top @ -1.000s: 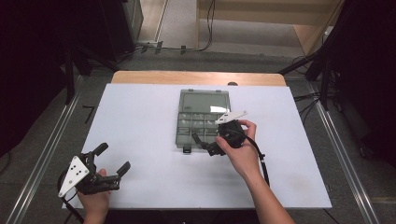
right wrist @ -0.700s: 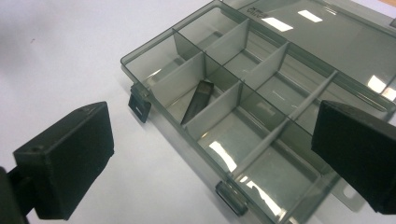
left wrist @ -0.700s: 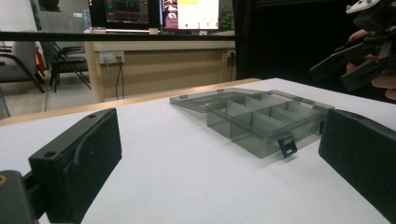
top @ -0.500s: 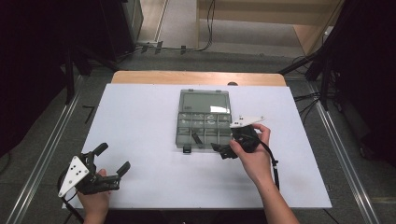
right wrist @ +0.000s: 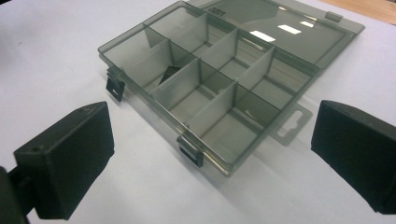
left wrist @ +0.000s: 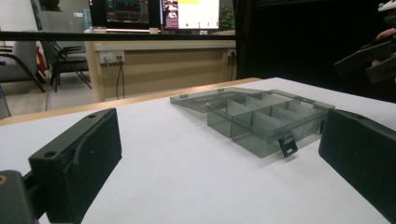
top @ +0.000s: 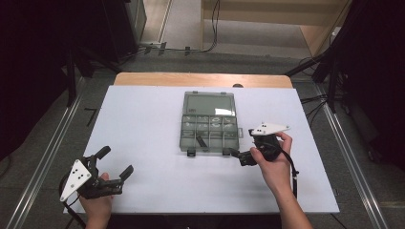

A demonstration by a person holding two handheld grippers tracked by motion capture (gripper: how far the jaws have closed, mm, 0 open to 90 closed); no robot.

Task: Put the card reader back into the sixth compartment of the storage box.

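A smoky grey plastic organizer box [top: 209, 125] lies in the middle of the white table, its lid [top: 210, 104] folded flat behind it. A small dark piece [top: 200, 141] sits in a front compartment. My right gripper [top: 240, 157] stands open just off the box's front right corner, jaws pointing at it and holding nothing. In the right gripper view the box [right wrist: 210, 79] lies just beyond the open right gripper [right wrist: 210, 158]. My left gripper [top: 116, 161] is open near the front left table edge, well away from the box [left wrist: 261, 116].
The white table top [top: 143, 119] ends in a wooden strip [top: 200, 79] at the far side. Metal rails [top: 45, 157] run along both sides. Cables lie on the floor beyond. Two black latches [right wrist: 189, 150] stick out from the box's front wall.
My right gripper has drawn back from over the box's front right part, moving right and toward me to just off its corner. The left gripper has stayed put.
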